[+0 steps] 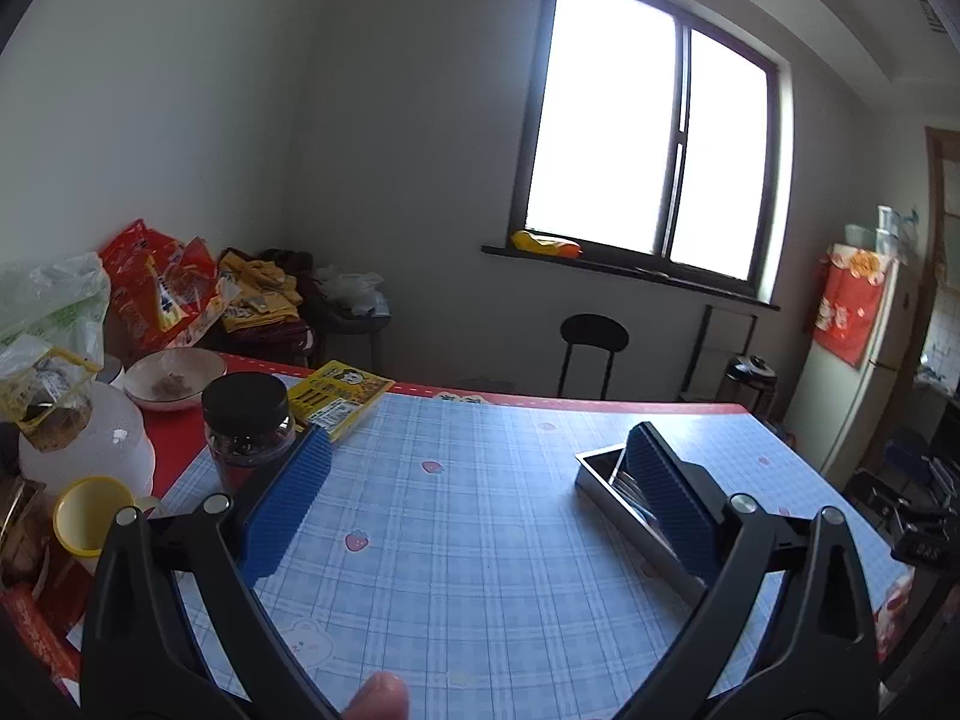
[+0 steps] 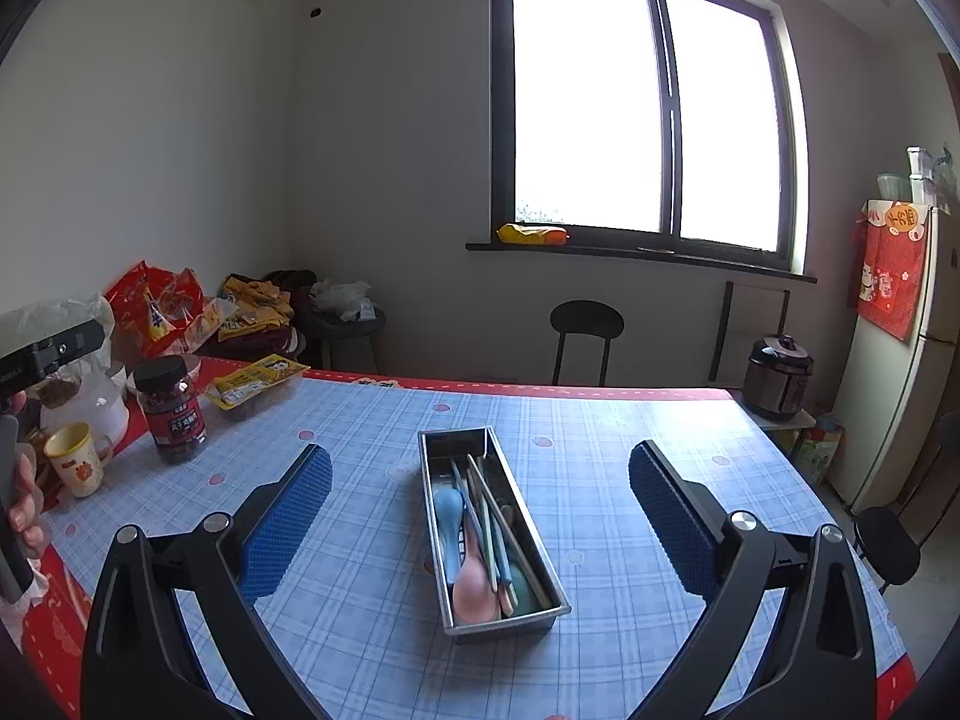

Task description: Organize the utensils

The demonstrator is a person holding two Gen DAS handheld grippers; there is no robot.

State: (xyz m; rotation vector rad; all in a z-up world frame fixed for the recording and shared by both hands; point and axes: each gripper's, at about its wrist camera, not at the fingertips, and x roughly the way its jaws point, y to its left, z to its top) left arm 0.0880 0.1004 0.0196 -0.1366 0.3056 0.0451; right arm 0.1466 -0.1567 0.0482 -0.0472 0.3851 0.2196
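A steel utensil tray [image 2: 498, 621] lies lengthwise on the blue checked tablecloth [image 2: 360, 600]. In it are a blue spoon [image 2: 449, 510], a pink spoon [image 2: 474, 588] and several chopsticks [image 2: 507, 522]. My right gripper [image 2: 480, 462] hovers above and behind the tray, open, its blue pads well apart and touching nothing. My left gripper [image 1: 480, 450] is open too, with only tablecloth between its pads. In the left wrist view the tray [image 1: 594, 468] sits at the right, partly hidden behind the right finger. A hand [image 2: 24, 510] holding the left gripper shows at the right wrist view's left edge.
At the table's left end stand a dark-lidded jar [image 2: 171, 408], a yellow mug [image 2: 75, 459], a yellow packet [image 2: 258, 381], a bowl [image 1: 174, 378], a white jug [image 1: 102, 438] and snack bags [image 2: 156, 306]. Beyond the table are a black stool [image 2: 585, 318], a rice cooker [image 2: 777, 372] and a fridge [image 2: 894, 360].
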